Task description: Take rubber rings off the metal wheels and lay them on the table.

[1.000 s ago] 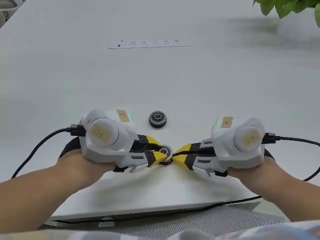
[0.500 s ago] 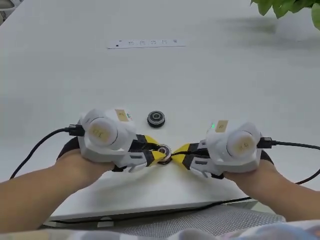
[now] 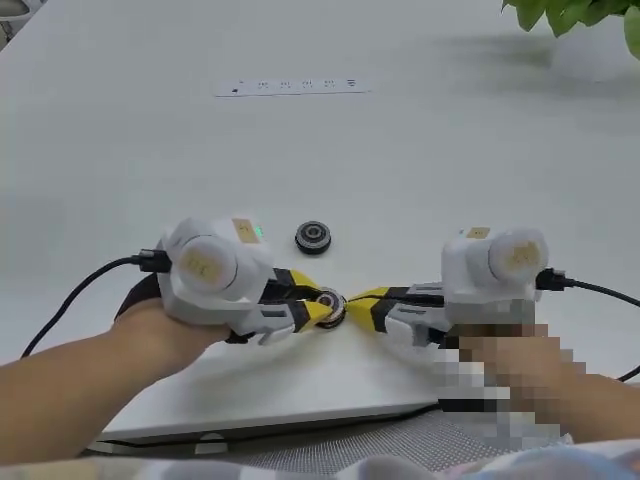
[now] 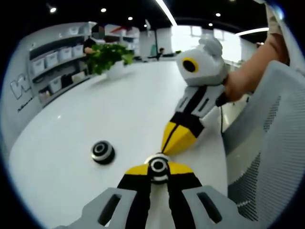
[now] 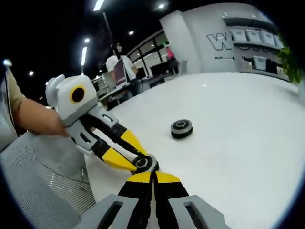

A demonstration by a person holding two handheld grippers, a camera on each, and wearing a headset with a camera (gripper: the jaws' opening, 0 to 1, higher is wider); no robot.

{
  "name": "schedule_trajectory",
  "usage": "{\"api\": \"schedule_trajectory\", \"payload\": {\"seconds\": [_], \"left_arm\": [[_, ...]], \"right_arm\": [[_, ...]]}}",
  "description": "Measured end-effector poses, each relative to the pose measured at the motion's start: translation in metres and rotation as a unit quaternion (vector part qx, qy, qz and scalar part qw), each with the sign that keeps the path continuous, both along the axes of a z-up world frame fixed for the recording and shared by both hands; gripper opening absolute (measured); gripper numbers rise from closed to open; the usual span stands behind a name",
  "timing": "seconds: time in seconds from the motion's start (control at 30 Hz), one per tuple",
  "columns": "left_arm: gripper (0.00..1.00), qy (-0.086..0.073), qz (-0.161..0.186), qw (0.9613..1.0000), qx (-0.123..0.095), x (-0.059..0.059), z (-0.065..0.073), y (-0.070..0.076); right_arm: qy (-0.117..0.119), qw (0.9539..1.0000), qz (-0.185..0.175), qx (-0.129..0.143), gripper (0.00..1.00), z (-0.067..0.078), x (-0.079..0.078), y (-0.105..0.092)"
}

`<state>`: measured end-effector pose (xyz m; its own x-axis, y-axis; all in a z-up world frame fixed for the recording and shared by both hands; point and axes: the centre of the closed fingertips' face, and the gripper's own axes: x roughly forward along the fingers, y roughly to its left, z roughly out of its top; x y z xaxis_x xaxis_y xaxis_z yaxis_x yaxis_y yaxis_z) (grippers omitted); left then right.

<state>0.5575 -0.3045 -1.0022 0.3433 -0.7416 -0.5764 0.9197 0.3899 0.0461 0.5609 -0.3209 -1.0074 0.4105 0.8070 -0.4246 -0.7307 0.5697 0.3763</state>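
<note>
A small metal wheel (image 3: 329, 303) with a black rubber ring is held just above the white table, near its front edge. My left gripper (image 3: 320, 309) is shut on that wheel (image 4: 158, 165) from the left. My right gripper (image 3: 353, 300) meets it from the right, jaws shut, its yellow tips pinching the black ring at the wheel's rim (image 5: 143, 163). In the right gripper view my own tips (image 5: 153, 175) touch the wheel's edge. A second wheel (image 3: 313, 237) with its ring on lies flat on the table just beyond both grippers, also in the gripper views (image 4: 103, 151) (image 5: 181, 128).
A white power strip (image 3: 291, 87) lies far back on the table. Plant leaves (image 3: 575, 15) hang in at the top right corner. Black cables (image 3: 70, 295) trail from both grippers. The table's front edge (image 3: 300, 415) runs right under the hands.
My right gripper has rolled so its body now faces up and sits a little further right, while its tips stay at the wheel. The left gripper and the second wheel have not moved.
</note>
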Motion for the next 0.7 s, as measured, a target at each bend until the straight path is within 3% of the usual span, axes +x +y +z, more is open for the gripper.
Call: {"api": "schedule_trajectory", "payload": {"seconds": [0.03,0.07,0.2,0.7], "left_arm": [[0.12,0.0,0.0,1.0,0.0,0.0002,-0.0001,0.0],[0.12,-0.001,0.001,1.0,0.0,0.0004,-0.0001,0.0],[0.12,-0.001,0.002,1.0,0.001,0.0003,-0.0001,-0.0002],[0.12,-0.003,0.007,1.0,0.002,0.0005,0.0,-0.0004]], "right_arm": [[0.01,0.9998,-0.006,0.014,0.0,0.0019,0.0008,0.0009],[0.012,0.9999,-0.006,0.008,0.0,0.0,0.0011,-0.0009],[0.019,0.9995,-0.008,0.024,0.0,0.0025,-0.0003,0.0003],[0.032,0.9991,0.003,0.029,0.0,0.0066,-0.0037,0.0083]]}}
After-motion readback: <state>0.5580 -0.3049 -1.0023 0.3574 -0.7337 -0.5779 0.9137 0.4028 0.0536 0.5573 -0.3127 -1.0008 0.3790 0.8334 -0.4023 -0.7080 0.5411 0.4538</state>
